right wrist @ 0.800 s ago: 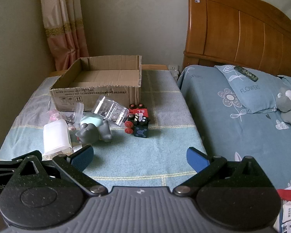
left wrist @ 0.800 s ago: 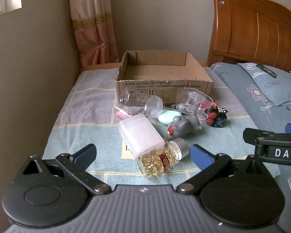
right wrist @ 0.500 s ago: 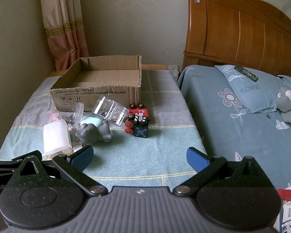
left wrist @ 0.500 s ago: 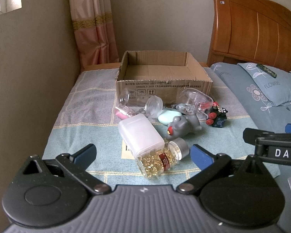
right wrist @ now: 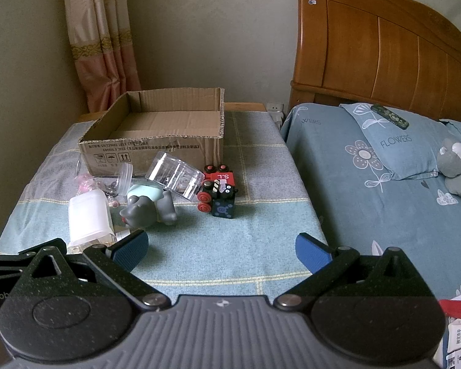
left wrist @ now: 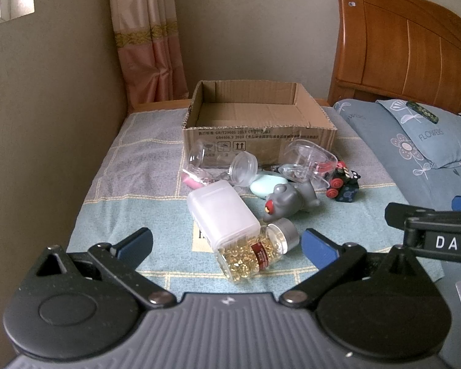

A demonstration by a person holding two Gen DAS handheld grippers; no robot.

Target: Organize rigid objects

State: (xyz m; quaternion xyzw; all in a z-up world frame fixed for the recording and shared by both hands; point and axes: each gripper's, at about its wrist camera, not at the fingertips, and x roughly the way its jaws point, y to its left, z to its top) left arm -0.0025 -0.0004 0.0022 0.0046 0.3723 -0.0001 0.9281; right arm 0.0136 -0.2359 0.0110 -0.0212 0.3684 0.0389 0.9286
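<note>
An empty cardboard box [left wrist: 258, 140] [right wrist: 156, 144] stands at the back of a cloth-covered table. In front of it lies a pile: a white plastic container [left wrist: 221, 212] [right wrist: 89, 215], a bottle of golden capsules [left wrist: 256, 253], a grey toy figure [left wrist: 292, 200] [right wrist: 150, 209], a mint oval case [left wrist: 267, 184], clear plastic jars [left wrist: 307, 163] [right wrist: 175, 175] and a red and black toy train [left wrist: 342, 183] [right wrist: 218, 192]. My left gripper [left wrist: 227, 243] is open, just short of the capsule bottle. My right gripper [right wrist: 221, 250] is open and empty, nearer than the train.
The checked cloth [right wrist: 230, 246] covers the table. A bed with a blue pillow [right wrist: 393, 144], a remote [right wrist: 390, 117] and a grey plush [right wrist: 458, 166] lies to the right, under a wooden headboard [right wrist: 384, 46]. A wall and curtain [left wrist: 147, 40] close off the left.
</note>
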